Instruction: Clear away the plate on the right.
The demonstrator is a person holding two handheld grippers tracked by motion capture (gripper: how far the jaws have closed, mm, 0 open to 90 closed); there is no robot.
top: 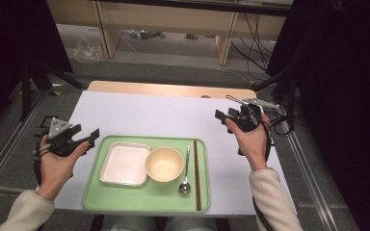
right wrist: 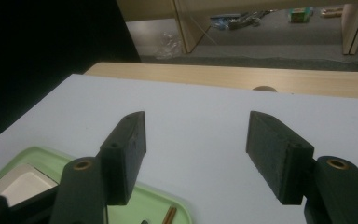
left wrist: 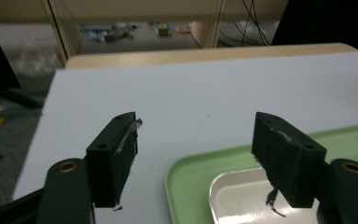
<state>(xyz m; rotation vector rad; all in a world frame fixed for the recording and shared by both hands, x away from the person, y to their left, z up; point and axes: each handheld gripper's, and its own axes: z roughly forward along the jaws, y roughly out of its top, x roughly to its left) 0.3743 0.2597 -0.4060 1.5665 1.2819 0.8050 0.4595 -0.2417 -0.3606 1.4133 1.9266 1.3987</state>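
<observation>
At the near edge of the white table (top: 173, 115) lies a green tray (top: 144, 199) holding, from left to right, an empty square white dish (top: 125, 163), an empty cream bowl (top: 164, 164), a metal spoon (top: 186, 173) and a pair of brown chopsticks (top: 197, 174) laid lengthwise. The left gripper (top: 84, 135) hovers just left of the tray's far left corner, its jaws spread wide with nothing between them, and the right gripper (top: 225, 118) hangs over bare table to the far right of the tray, jaws likewise wide apart and empty. No brand, label or writing can be read on any of these things.
</observation>
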